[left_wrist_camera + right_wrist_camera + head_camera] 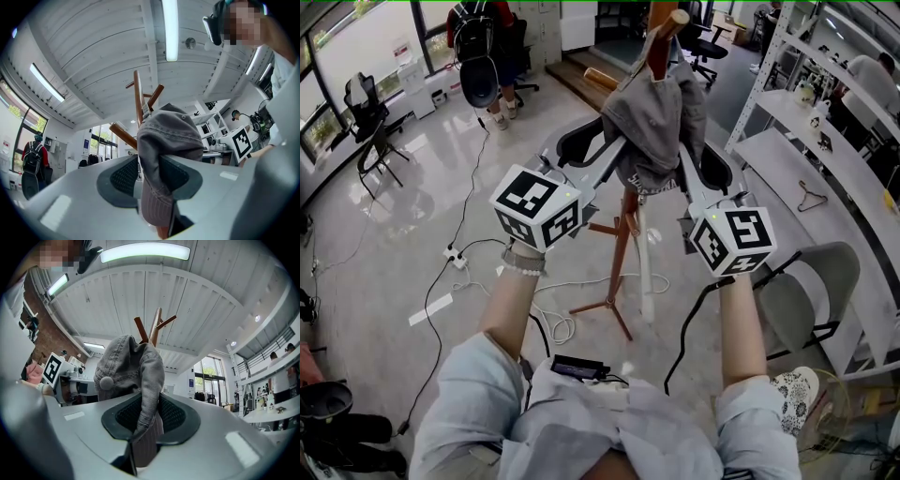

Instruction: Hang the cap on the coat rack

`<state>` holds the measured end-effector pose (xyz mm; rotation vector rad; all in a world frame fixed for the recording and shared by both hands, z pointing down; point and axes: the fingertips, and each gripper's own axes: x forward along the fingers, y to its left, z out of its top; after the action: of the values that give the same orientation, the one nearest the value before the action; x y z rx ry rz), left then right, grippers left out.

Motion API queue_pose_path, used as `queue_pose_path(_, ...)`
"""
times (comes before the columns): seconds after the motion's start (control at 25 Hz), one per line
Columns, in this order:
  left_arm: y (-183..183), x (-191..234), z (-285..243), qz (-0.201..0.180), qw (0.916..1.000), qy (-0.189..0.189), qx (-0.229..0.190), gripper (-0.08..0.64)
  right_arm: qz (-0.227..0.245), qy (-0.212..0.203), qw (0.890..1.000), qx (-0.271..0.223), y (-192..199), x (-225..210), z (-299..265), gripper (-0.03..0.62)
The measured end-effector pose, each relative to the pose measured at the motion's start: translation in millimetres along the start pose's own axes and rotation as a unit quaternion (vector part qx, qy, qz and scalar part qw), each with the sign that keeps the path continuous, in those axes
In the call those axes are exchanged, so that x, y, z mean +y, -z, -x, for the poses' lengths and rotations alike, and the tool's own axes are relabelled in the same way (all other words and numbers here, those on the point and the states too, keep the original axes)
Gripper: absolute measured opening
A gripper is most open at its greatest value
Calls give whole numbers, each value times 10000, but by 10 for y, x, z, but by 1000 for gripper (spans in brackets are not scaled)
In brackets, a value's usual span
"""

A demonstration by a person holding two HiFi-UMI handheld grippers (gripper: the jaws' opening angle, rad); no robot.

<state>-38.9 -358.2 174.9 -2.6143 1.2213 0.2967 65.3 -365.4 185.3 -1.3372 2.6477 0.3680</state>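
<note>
Cap (652, 117) is up at the rack's (622, 248) top, against the pole, with one peg poking out above it. We hold it from both sides. Left gripper (617, 155) and right gripper (682, 167) are each clamped on its fabric edge.

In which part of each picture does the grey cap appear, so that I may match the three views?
Head view: grey cap upper centre, at the rack's top.
Left gripper view: centre, slightly right.
Right gripper view: centre, slightly left.
Shared landmark: the wooden coat rack, its pegs rising behind the cap in both gripper views.
</note>
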Motion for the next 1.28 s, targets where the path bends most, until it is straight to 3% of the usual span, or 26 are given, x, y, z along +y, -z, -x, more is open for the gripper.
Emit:
queue_pose_path(0.48, -26, 7, 79, 88, 9999, -126, -78, 123, -83, 117, 9999, -7, -28, -9, 75, 152)
queue_pose_path(0.96, -77, 11, 221, 107, 9995, -239, -147, 123, -85, 332, 9994, -85, -103, -55, 268, 161)
queue_pose_path(1.28, -108, -117, 412, 65, 9991, -343, -260, 121, 392, 437, 9982, -152, -158, 102, 478, 140)
